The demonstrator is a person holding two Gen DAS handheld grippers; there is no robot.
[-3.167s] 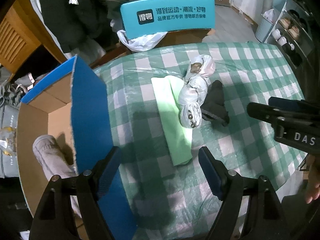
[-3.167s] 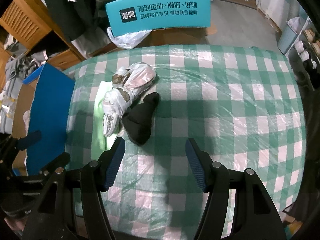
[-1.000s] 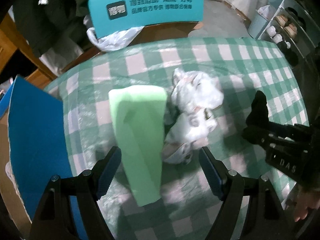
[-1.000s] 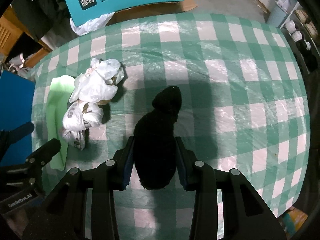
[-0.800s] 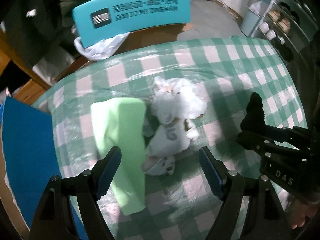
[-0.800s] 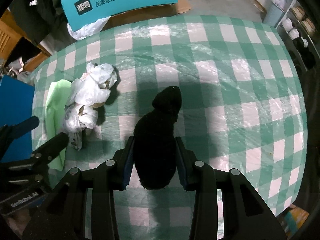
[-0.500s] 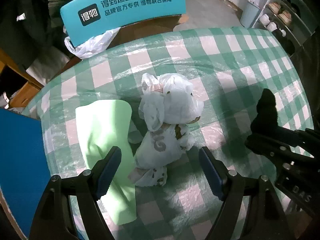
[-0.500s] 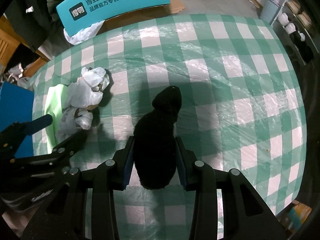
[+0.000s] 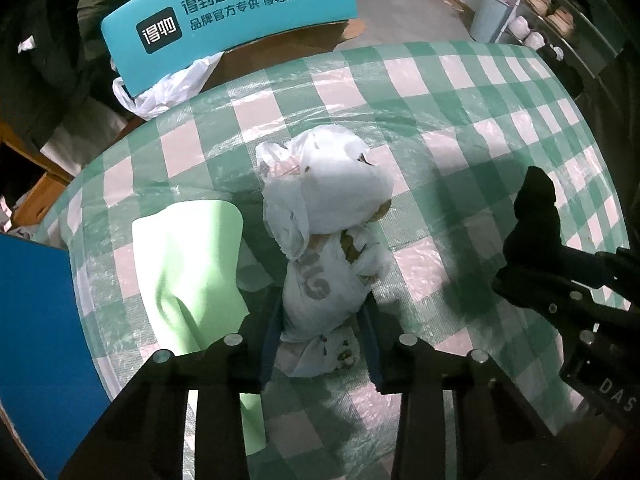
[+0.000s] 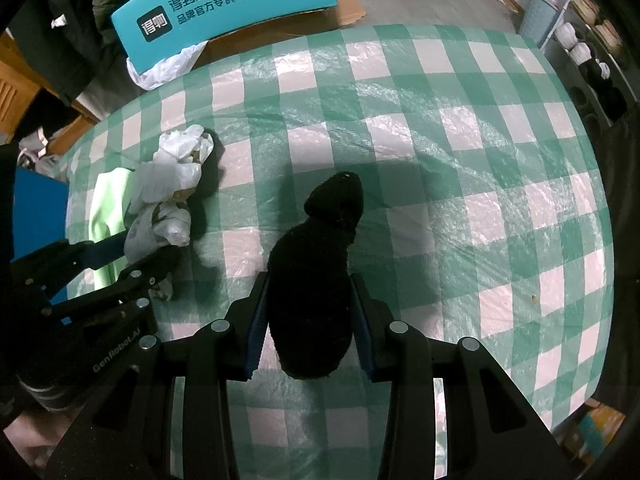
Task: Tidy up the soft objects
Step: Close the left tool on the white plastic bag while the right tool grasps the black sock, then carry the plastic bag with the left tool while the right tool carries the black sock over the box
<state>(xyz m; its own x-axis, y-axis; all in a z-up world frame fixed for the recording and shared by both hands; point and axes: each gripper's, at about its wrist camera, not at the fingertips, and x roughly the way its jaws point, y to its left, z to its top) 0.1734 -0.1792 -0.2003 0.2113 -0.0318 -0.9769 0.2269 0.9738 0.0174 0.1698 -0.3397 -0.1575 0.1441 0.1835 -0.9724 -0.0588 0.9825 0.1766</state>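
Observation:
A crumpled white plastic bag bundle lies on the green-checked table. My left gripper is shut on its near end. A folded light green cloth lies just left of the bundle. My right gripper is shut on a black sock and holds it above the table. The sock and the right gripper also show at the right of the left wrist view. The bundle, the cloth and the left gripper show at the left of the right wrist view.
A blue-sided cardboard box stands at the table's left edge. A teal chair back with white lettering and a white bag stand behind the table. A shoe rack is at the far right.
My left gripper has moved onto the white bag bundle and shut on its near end. My right gripper still holds the black sock, lifted off the table.

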